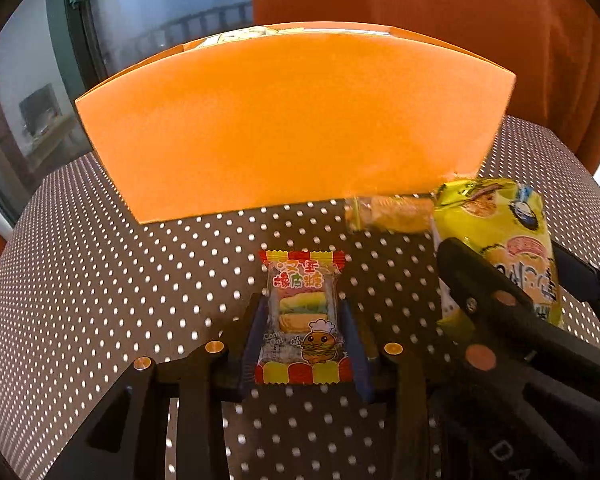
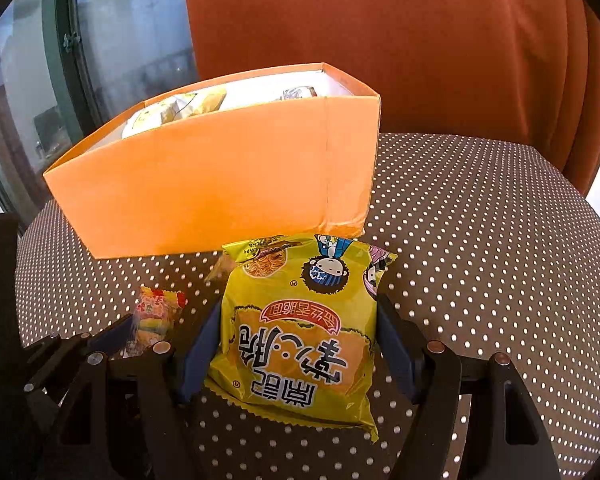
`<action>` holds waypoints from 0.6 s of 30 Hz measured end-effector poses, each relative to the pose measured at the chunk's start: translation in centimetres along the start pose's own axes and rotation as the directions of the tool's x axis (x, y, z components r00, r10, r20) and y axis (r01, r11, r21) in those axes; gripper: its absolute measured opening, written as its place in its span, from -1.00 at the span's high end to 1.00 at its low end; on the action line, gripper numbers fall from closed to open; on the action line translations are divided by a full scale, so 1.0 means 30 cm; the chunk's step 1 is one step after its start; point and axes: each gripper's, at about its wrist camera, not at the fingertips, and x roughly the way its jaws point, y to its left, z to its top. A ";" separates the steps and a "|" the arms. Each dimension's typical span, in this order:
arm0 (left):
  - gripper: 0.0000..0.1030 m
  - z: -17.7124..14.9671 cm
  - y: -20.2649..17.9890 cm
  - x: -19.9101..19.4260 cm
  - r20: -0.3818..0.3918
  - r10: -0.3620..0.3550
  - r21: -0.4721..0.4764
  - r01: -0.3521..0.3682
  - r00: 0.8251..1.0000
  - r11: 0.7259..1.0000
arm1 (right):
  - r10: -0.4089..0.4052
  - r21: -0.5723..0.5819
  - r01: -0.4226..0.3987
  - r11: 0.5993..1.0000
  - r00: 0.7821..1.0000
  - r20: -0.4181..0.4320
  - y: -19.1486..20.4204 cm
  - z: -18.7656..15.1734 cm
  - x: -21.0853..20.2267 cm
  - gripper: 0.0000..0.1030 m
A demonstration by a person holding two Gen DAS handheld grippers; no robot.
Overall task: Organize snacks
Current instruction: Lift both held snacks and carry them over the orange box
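The small gummy candy packet (image 1: pixel 303 322), clear in the middle with red and yellow striped ends and a cartoon burger printed near its near end, sits lengthwise between the blue pads of the left gripper (image 1: pixel 304 312), which is clamped on its two long sides. To its right, the yellow noodle-snack bag (image 2: pixel 300 332), printed with cartoon faces and large white characters, lies between the fingers of the right gripper (image 2: pixel 300 320); the pads appear to press its sides, though the bag's puffed edges make contact hard to judge. Both snacks are over the brown polka-dot tablecloth (image 1: pixel 100 280), near its near edge. Just beyond the bag lies a small clear-wrapped snack (image 1: pixel 388 213), blurred. Farther back stands the open orange box (image 2: pixel 220 184), its tall near wall close to both packets, with other wrapped snacks visible inside. Bare cloth lies open right of the box. Behind it hangs an orange curtain (image 2: pixel 380 40), with a window (image 2: pixel 132 32) at far left.
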 end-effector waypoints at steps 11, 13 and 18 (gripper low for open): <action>0.28 -0.031 -0.011 -0.208 0.122 0.000 -0.008 0.001 0.993 1.000 | 0.042 -0.010 -0.042 0.999 0.997 0.060 0.004 0.016 -0.134 -0.45; 0.28 -0.028 -0.010 -0.247 0.143 -0.001 -0.009 0.002 0.990 1.000 | 0.052 -0.012 -0.051 0.999 0.996 0.074 0.002 0.024 -0.166 -0.45; 0.28 -0.037 -0.007 -0.338 0.175 -0.021 -0.007 0.022 0.984 1.000 | 0.074 -0.011 -0.073 0.997 0.993 0.090 0.003 0.042 -0.230 -0.45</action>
